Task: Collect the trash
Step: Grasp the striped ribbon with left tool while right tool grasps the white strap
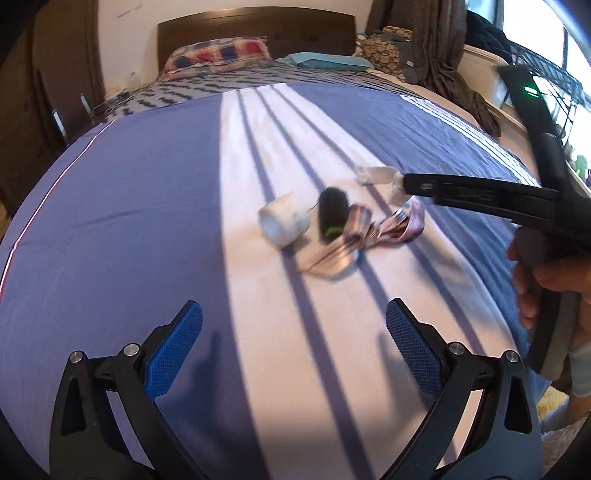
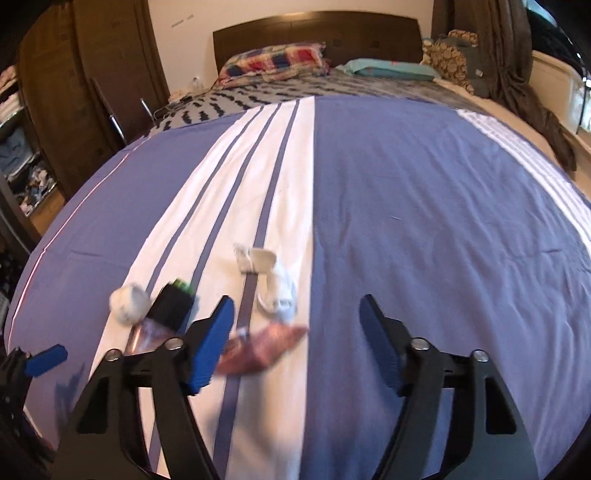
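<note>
Trash lies on the blue and white striped bedspread [image 1: 147, 206]: a white tape roll [image 1: 282, 220], a black cylinder with a green end [image 1: 332, 214], a shiny pinkish wrapper [image 1: 354, 240] and crumpled white paper [image 1: 376, 175]. My left gripper [image 1: 293, 332] is open and empty, short of the pile. My right gripper [image 2: 297, 321] is open and empty above the wrapper [image 2: 262, 349], with the white paper [image 2: 273, 280] ahead, the black cylinder [image 2: 173, 304] and the roll [image 2: 129, 302] to its left. In the left wrist view the right gripper's arm [image 1: 480, 197] reaches in from the right.
Pillows [image 1: 218, 55] and a dark wooden headboard [image 1: 258, 26] are at the far end of the bed. A wardrobe [image 2: 92, 92] stands to the left. Curtains [image 2: 517, 74] and a window ledge are on the right.
</note>
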Motion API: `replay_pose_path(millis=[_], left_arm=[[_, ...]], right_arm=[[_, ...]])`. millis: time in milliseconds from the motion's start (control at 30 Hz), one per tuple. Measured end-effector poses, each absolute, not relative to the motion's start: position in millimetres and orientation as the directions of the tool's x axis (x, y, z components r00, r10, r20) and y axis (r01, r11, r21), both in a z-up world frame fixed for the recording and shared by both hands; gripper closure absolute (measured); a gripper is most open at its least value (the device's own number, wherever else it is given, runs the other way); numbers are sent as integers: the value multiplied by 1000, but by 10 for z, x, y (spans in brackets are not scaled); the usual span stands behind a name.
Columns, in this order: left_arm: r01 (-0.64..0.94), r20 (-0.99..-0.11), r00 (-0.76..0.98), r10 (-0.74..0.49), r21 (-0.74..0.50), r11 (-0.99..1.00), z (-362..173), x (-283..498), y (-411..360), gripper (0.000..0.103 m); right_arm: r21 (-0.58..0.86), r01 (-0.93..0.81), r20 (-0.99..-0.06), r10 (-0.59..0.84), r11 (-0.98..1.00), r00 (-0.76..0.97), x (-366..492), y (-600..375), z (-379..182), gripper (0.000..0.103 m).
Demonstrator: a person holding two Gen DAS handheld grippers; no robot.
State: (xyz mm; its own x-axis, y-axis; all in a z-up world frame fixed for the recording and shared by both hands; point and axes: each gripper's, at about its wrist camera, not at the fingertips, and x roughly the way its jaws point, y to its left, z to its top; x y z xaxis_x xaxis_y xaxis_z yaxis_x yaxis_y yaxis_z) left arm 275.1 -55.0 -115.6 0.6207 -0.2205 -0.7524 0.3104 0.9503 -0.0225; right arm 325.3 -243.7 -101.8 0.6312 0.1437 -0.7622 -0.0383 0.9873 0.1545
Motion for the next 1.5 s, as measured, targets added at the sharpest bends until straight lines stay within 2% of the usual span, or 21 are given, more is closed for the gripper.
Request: replay_pose_path(millis=[67, 100, 233, 400, 433, 467, 500, 533, 567, 600, 667, 1067, 1500], left_arm=[[325, -752, 618, -229, -21, 945, -1162, 2811, -617, 14], [333, -753, 613, -238, -27, 943, -1168, 2850, -646, 16], [354, -767, 585, -264, -51, 934, -1246, 3033, -774, 33], [360, -785, 559, -268, -61, 931, -1363, 3161, -862, 50], [364, -782, 561, -271, -62, 929, -1354, 3161, -869, 58], [367, -781, 561, -276, -65, 928, -1346, 3162, -870, 71], [368, -779, 560, -282, -70, 927, -1341, 3167, -863, 77], [374, -778, 556, -293, -81, 924, -1338, 3167, -857, 90], [377, -778, 552, -299, -87, 922, -1340, 3160, -852, 97], [382, -777, 551, -303, -88, 920, -1340, 3144, -849, 100], [395, -775, 547, -318, -96, 914, -1333, 3098, -851, 103], [412, -724, 594, -350, -100, 906, -960, 2299, -645, 103], [375, -646, 684, -338, -87, 923, -536, 1142, -336, 103]], right_arm=[[147, -45, -772, 143, 988, 620, 3339, -2400, -1067, 40], [146, -51, -778, 146, 988, 611, 3382, -2378, -1094, 44], [138, -57, -793, 145, 989, 591, 3470, -2342, -1162, 55], [137, -55, -789, 142, 989, 598, 3509, -2379, -1154, 85], [135, -53, -787, 140, 989, 601, 3518, -2391, -1147, 85], [138, -56, -785, 144, 989, 603, 3504, -2404, -1142, 85], [137, -57, -784, 144, 989, 604, 3513, -2406, -1138, 86], [128, -60, -783, 138, 990, 606, 3504, -2408, -1133, 86], [121, -61, -782, 134, 991, 608, 3489, -2407, -1126, 86], [117, -62, -781, 131, 991, 611, 3466, -2412, -1114, 86], [117, -63, -776, 131, 991, 618, 3403, -2432, -1078, 86], [108, -91, -726, 141, 990, 673, 2558, -2467, -743, 86], [102, -176, -636, 200, 979, 745, 1133, -2253, -304, 86]])
